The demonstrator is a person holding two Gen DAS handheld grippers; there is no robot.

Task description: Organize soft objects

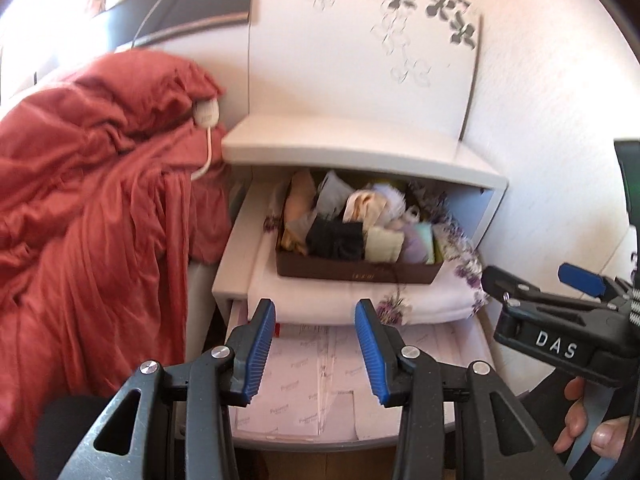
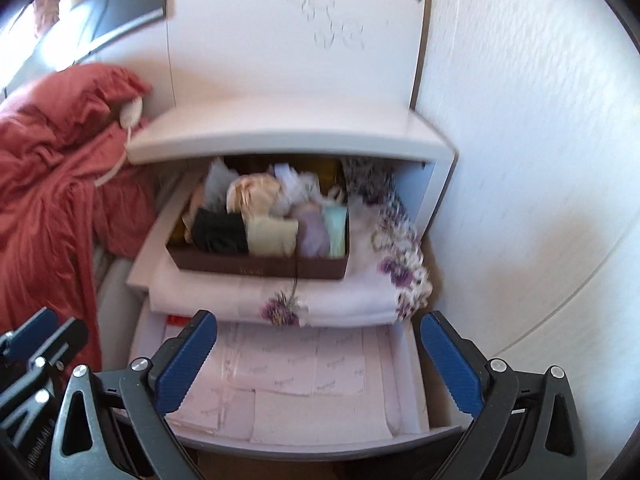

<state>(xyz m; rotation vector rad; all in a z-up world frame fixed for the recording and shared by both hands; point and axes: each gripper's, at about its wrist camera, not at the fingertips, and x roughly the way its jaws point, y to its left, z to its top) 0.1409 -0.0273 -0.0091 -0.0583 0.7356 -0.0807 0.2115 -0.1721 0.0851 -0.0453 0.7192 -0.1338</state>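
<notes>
Your left claw [image 1: 316,344] hangs empty, jaws parted moderately; your right claw [image 2: 316,356] gapes wider, also empty. Both sit near the open lower drawer [image 2: 312,428], lined with pale printed sheets, print too blurred to read. Beyond, brown box [image 2: 260,268] of rolled soft items [image 2: 264,216] rests on a folded floral cloth [image 2: 352,300] in the upper drawer. Red bedding [image 1: 88,208] left. Only the left view shows "DAS" lettering [image 1: 556,344] on your right claw's body.
</notes>
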